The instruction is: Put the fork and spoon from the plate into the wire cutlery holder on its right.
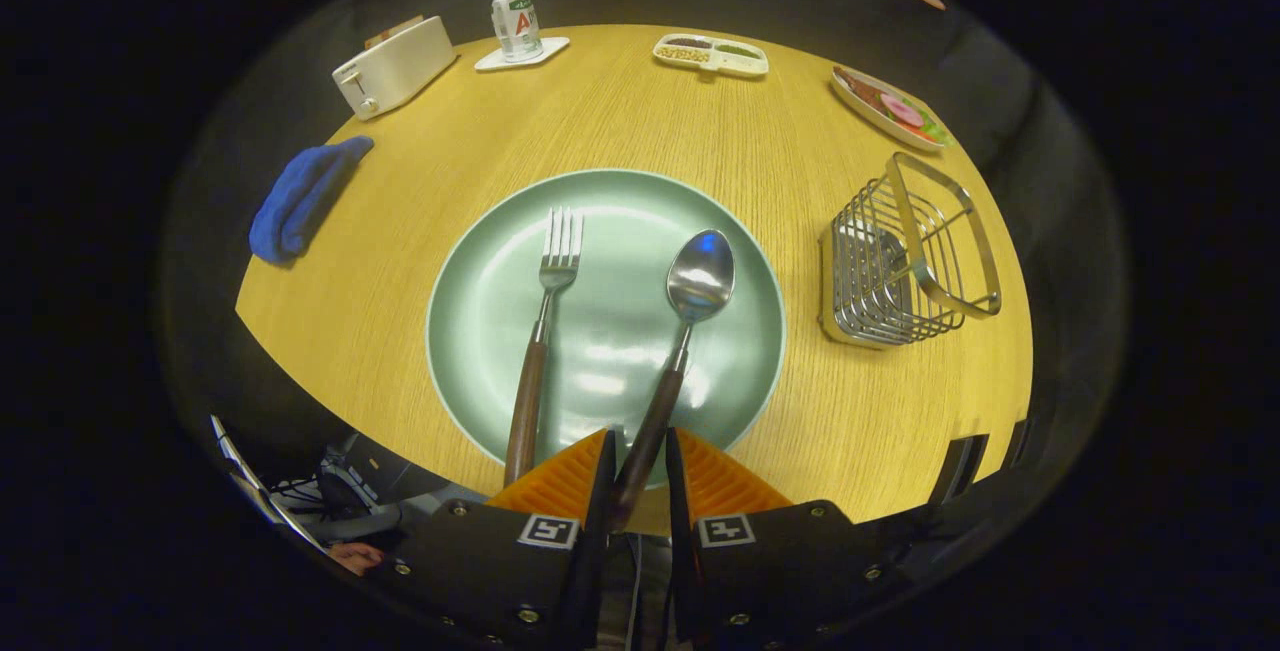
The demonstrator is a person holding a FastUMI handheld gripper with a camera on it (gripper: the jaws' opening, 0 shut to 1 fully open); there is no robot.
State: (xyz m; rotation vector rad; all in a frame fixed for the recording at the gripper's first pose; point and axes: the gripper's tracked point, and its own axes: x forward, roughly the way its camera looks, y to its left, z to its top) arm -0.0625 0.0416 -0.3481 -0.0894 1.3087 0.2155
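Claw (636,451) low and level, pinching spoon (690,311) handle (wooden), fork (545,321) beside on plate (470,331)

Tabletop (700,141): round, light wood grain, serving as the landmark for all items below.

Toaster (393,66): white, at the far left rim of the tabletop, something brown showing in its slot.

Coaster (521,54): white, just right of the toaster along the far rim. Can (515,20) stands upright on it; label not recorded.

Tray (711,54): white, divided into compartments, at the far rim right of the coaster; holds small brown and green contents, too small to identify.

Dish (889,108): oval, at the far right rim, carrying mixed food in red, pink and green.

Cloth (300,197): blue, bunched, at the left rim, overhanging it slightly.
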